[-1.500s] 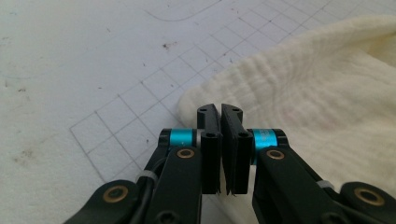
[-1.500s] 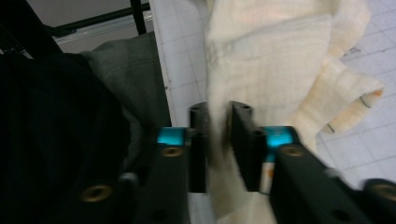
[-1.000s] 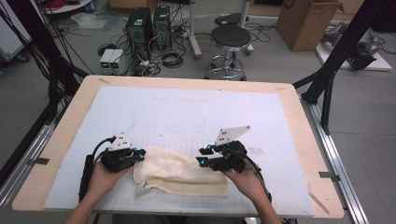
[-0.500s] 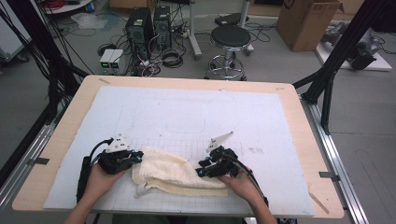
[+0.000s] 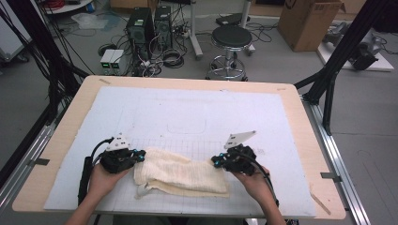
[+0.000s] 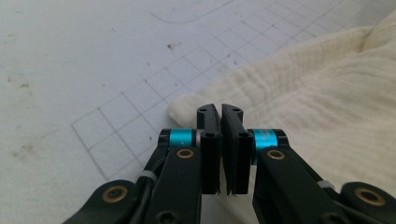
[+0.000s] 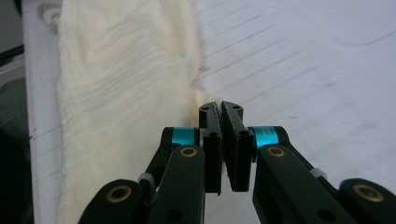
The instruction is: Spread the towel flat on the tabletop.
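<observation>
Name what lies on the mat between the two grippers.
In the high view, the folded cream cloth spans the stretch between the left gripper and the right gripper, each shut on one end of it.

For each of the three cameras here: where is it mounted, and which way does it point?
High view: above the near table edge, looking forward and down; both forearms, left claw, right claw.
Left gripper view: rides the left claw, looking along shut jaws at the cream cloth.
Right gripper view: rides the right claw, same.
Shared: cloth, white gridded mat.
</observation>
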Demonstrator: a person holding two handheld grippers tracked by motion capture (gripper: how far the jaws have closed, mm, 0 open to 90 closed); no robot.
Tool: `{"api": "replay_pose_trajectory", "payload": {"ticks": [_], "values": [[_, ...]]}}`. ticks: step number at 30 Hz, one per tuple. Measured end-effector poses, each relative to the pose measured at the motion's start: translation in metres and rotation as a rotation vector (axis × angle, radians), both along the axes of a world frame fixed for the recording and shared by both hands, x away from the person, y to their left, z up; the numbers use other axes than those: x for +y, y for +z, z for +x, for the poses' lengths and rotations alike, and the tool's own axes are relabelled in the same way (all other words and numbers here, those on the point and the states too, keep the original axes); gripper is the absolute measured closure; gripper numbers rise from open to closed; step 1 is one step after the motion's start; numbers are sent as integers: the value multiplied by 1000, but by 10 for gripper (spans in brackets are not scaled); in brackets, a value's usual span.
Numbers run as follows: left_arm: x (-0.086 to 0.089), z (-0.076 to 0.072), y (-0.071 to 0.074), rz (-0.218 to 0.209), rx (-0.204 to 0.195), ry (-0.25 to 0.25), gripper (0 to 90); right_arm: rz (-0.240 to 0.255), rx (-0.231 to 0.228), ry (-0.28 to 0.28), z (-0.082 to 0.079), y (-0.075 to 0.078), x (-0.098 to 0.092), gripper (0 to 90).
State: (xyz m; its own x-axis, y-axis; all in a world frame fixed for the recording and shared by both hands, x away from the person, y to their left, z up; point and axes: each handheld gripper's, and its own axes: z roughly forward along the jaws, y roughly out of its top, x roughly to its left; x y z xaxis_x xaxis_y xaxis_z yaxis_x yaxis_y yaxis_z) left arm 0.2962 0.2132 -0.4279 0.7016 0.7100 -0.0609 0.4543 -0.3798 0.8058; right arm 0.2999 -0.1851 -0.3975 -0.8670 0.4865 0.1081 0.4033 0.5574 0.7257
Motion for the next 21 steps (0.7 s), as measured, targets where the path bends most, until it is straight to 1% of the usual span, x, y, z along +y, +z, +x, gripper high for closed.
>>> {"api": "replay_pose_trajectory", "payload": {"ticks": [2, 3, 4, 5, 7, 9, 12, 13, 14, 15, 17, 18, 19, 21], "values": [[-3, 1, 1, -38, -5, 11, 856, 13, -46, -37, -4, 12, -12, 871], [-4, 2, 2, -50, -6, 11, 856, 7, -77, -55, -6, 18, -17, 871], [-6, 3, 3, -58, -7, 9, 856, 15, -94, -62, -9, 23, -21, 871], [-7, 3, 3, -57, -5, 7, 856, 21, -103, -67, -11, 26, -25, 871], [-9, 3, 4, -63, -6, 6, 855, -2, -137, -87, -15, 29, -29, 870], [-10, 2, 3, -50, -1, -3, 855, -10, -140, -91, -21, 26, -31, 870], [-12, 3, 0, -8, 21, -19, 848, -46, -97, -80, -25, 10, -30, 864], [-12, 3, -2, 3, 28, -17, 842, -50, -70, -71, -24, 2, -29, 859], [-13, 4, -3, 10, 35, -16, 840, -54, -33, -60, -22, -6, -28, 844], [-12, 5, -4, 17, 39, -19, 833, -61, 2, -60, -20, -13, -27, 802], [-12, 5, -5, 30, 46, -18, 810, -53, 40, -55, -17, -21, -27, 691], [-12, 5, -5, 33, 53, -20, 804, -41, 46, -54, -16, -21, -27, 674], [-12, 6, -6, 33, 56, -22, 800, -31, 36, -57, -17, -18, -28, 651], [-11, 5, -6, 41, 57, -24, 793, 21, 30, -55, -17, -9, -31, 624]]}}
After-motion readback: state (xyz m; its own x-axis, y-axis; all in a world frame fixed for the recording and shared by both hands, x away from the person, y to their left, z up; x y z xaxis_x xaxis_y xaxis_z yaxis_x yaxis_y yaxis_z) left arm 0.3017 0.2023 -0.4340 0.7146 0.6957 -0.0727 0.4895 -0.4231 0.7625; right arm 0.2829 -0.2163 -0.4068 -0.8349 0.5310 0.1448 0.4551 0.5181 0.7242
